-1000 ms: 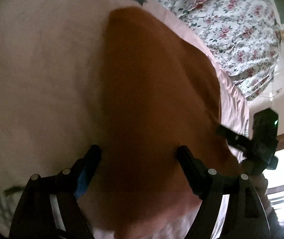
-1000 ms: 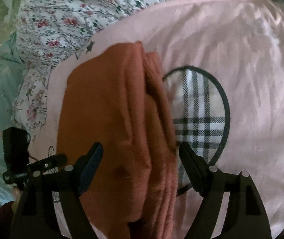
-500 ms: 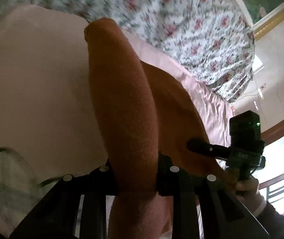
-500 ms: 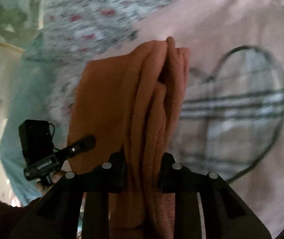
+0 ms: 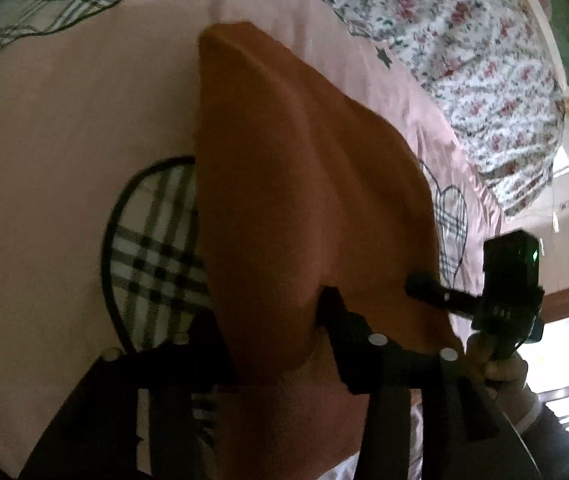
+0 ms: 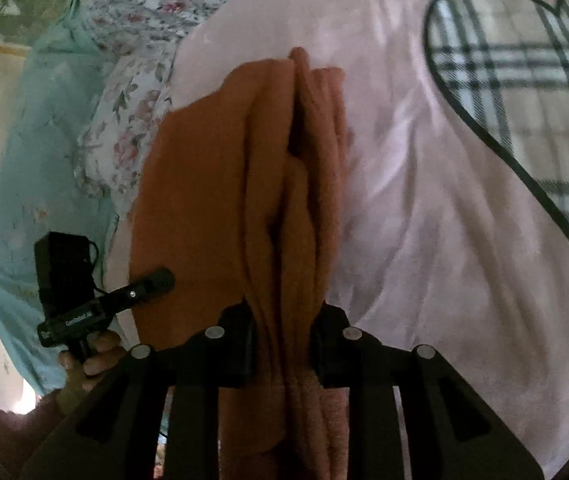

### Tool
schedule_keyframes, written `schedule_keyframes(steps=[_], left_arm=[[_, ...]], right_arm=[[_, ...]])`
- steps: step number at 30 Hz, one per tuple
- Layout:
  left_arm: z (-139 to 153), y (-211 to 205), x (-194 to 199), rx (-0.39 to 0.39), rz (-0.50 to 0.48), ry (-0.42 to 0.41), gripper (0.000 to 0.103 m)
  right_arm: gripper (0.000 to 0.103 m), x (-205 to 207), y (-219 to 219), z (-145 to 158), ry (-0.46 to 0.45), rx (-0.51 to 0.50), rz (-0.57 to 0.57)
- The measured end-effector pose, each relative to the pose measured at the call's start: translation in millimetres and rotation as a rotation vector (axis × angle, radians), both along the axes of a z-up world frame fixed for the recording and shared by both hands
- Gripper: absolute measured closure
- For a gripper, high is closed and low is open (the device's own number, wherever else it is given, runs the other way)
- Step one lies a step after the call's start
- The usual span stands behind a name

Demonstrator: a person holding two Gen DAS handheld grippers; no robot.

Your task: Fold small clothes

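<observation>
A pink bedsheet (image 5: pixel 64 128) with plaid patches lies under an orange cloth (image 5: pixel 296 184). The cloth hangs bunched and folded lengthwise above the sheet. The left gripper (image 5: pixel 272 332) pinches one end; the right gripper (image 6: pixel 284 320) is clamped tight on the other gathered end.

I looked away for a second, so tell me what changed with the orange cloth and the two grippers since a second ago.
Both grippers closed: the left gripper and the right gripper, open around the orange cloth a second ago, now pinch it, and it has been lifted and carried over the pink sheet, near its plaid heart. The cloth is still folded in layers, on the same bed.
</observation>
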State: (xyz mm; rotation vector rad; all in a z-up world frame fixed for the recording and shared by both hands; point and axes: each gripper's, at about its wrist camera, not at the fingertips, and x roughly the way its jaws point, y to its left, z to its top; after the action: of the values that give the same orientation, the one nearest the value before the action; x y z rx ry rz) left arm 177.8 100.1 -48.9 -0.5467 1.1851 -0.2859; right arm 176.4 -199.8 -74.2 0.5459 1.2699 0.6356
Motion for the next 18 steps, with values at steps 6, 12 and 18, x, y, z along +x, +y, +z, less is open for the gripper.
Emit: schedule_keyframes(steps=[6, 12, 18], left_arm=[[-2.5, 28.6, 51.3, -0.015, 0.089, -0.029, 0.043], [-4.0, 47.3, 134.0, 0.09, 0.167, -0.071, 0.077], [35.8, 55.5, 118.1, 0.125, 0.208, -0.142, 0.051]], right_arm=[[0.062, 0.1, 7.5, 13.1, -0.028, -0.096, 0.061], [0.062, -3.9, -5.2, 16.4, -0.026, -0.086, 0.024], [0.062, -9.9, -19.1, 52.5, -0.148, -0.1, -0.048]])
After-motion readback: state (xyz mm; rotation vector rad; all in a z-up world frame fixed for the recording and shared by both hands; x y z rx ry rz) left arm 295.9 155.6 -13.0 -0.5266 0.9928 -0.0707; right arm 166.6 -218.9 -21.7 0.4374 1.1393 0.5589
